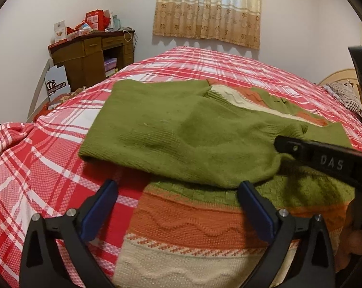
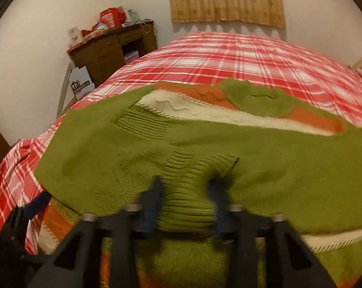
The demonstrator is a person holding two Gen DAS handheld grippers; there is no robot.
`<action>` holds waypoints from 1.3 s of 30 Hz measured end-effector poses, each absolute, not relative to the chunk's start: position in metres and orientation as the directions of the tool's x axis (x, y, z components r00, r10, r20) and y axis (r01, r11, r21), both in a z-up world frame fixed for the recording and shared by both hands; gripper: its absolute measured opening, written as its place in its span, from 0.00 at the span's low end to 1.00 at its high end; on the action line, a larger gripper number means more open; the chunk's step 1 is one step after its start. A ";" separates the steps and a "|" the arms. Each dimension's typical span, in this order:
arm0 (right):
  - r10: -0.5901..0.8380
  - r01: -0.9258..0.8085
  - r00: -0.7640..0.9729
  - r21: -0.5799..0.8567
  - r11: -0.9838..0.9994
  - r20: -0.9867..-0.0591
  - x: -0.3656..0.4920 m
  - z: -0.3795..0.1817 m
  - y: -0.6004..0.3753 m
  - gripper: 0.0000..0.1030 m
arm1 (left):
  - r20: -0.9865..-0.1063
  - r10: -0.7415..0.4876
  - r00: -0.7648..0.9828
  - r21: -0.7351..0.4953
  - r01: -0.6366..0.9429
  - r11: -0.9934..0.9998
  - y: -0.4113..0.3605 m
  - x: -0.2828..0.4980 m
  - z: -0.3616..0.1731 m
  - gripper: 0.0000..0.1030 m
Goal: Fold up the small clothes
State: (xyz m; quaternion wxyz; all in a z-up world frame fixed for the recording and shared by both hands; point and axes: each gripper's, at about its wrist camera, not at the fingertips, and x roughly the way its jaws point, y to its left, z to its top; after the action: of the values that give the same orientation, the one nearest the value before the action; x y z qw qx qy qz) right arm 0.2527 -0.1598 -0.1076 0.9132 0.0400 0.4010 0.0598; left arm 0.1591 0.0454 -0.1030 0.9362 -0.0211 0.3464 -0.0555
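Left tool (image 1: 177,206): jaws wide apart, nothing between the pads, hovering just above the sweater's (image 1: 181,129) orange-and-cream hem band. Sweater lies on the plaid bed (image 1: 49,158), green part folded over ahead of the left tool. Right tool (image 2: 184,192): clamped on the ribbed green cuff (image 2: 192,187), blurred, sleeve drawn across the body. Judgement: mid-fold; sleeve being laid in, body fold and squaring still left.

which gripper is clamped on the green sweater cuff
The right gripper: it pinches the ribbed cuff. The left gripper gapes wide, empty.
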 end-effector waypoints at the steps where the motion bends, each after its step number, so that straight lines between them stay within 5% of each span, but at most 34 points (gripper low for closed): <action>1: 0.135 -0.078 0.674 0.112 0.991 -0.726 0.252 -0.105 -0.159 0.14 | -0.644 -0.122 0.755 -0.082 0.090 0.993 0.046 0.159 -0.103 1.00; 11: 0.137 -0.128 0.843 0.052 0.990 -0.520 0.243 0.012 -0.153 0.10 | -0.646 -0.122 0.753 -0.090 0.084 0.992 0.049 0.159 -0.103 1.00; 16: 0.019 -0.024 0.909 -0.007 1.000 -0.416 0.226 0.052 -0.190 0.10 | -0.646 -0.120 0.754 -0.093 0.079 0.993 0.049 0.159 -0.103 1.00; 25: -0.259 0.229 0.786 -0.124 0.965 -0.561 0.223 -0.029 -0.292 0.10 | -0.647 -0.115 0.754 -0.088 0.077 0.993 0.050 0.157 -0.103 1.00; 32: -0.232 0.250 0.662 -0.082 0.965 -0.713 0.229 -0.106 -0.322 0.15 | -0.649 -0.106 0.753 -0.076 0.074 0.994 0.050 0.156 -0.103 1.00; 35: -0.236 0.283 0.686 -0.047 0.958 -0.688 0.212 -0.092 -0.334 0.43 | -0.651 -0.104 0.752 -0.074 0.073 0.995 0.049 0.155 -0.104 1.00; 39: -0.464 0.472 0.639 -0.163 0.866 -0.614 0.178 -0.075 -0.351 0.45 | -0.651 -0.103 0.752 -0.074 0.073 0.995 0.049 0.157 -0.103 1.00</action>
State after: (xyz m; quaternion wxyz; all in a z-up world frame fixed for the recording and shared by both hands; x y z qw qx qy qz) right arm 0.1776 -0.3507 -0.0751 0.9052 0.0063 0.3373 -0.2584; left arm 0.1569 0.0489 -0.1031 0.9358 -0.0218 0.3488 -0.0470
